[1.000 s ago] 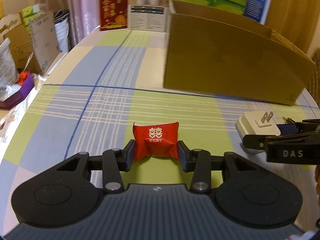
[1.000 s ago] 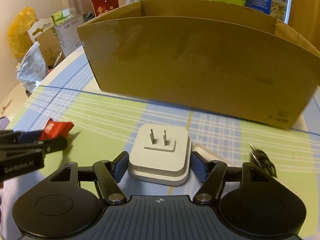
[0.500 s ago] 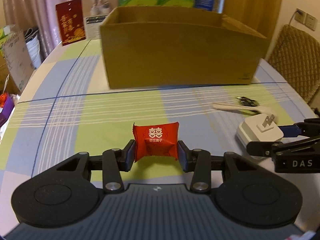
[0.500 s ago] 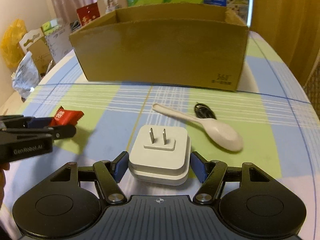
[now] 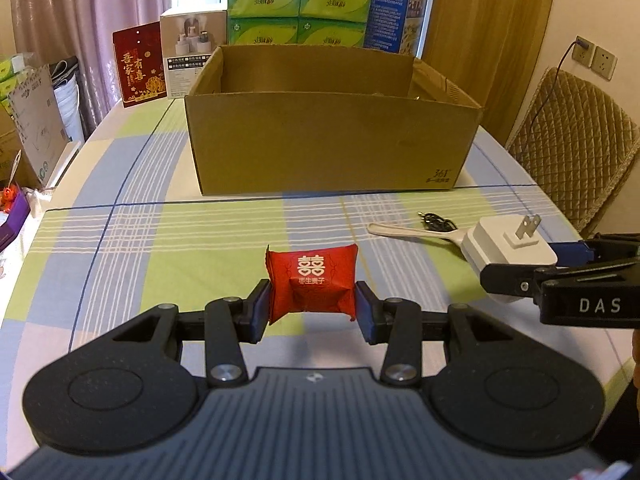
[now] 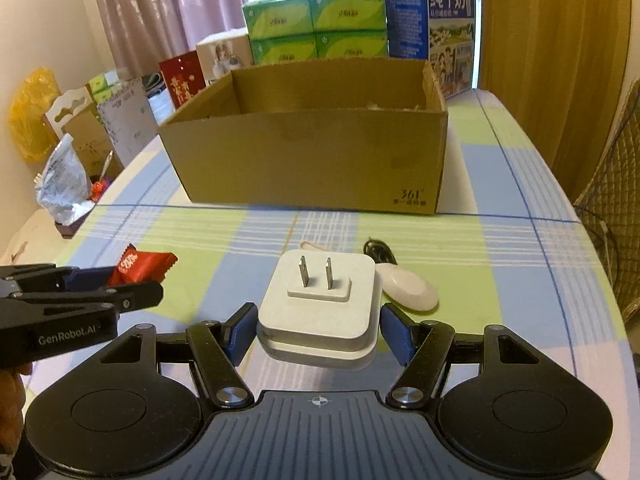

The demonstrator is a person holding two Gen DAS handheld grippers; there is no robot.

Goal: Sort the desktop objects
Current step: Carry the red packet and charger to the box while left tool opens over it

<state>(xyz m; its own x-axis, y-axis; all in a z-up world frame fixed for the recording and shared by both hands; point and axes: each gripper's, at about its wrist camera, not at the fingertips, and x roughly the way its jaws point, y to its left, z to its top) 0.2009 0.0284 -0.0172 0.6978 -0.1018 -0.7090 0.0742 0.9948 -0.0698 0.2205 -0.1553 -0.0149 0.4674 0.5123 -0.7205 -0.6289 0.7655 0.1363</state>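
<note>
My left gripper [image 5: 312,304] is shut on a red candy packet [image 5: 312,280] with white characters, held above the checked tablecloth. To its right, my right gripper [image 5: 532,276] is shut on a white plug adapter [image 5: 504,248], prongs up. In the right wrist view the adapter [image 6: 320,308] sits between the blue pads of the right gripper [image 6: 318,328]; the left gripper [image 6: 120,288] and the candy packet [image 6: 140,266] show at the left. An open cardboard box [image 5: 332,148] stands ahead of both.
A white spoon [image 5: 408,231] and a small black cable [image 5: 436,220] lie on the cloth between the grippers and the box [image 6: 312,160]. Tissue packs [image 5: 298,12] and cartons stand behind the box. A padded chair [image 5: 576,152] is at the right; clutter lines the left edge.
Both grippers have risen and drawn back from the box with their objects still held. The left one has swung right to face the box, whose inside now shows.
</note>
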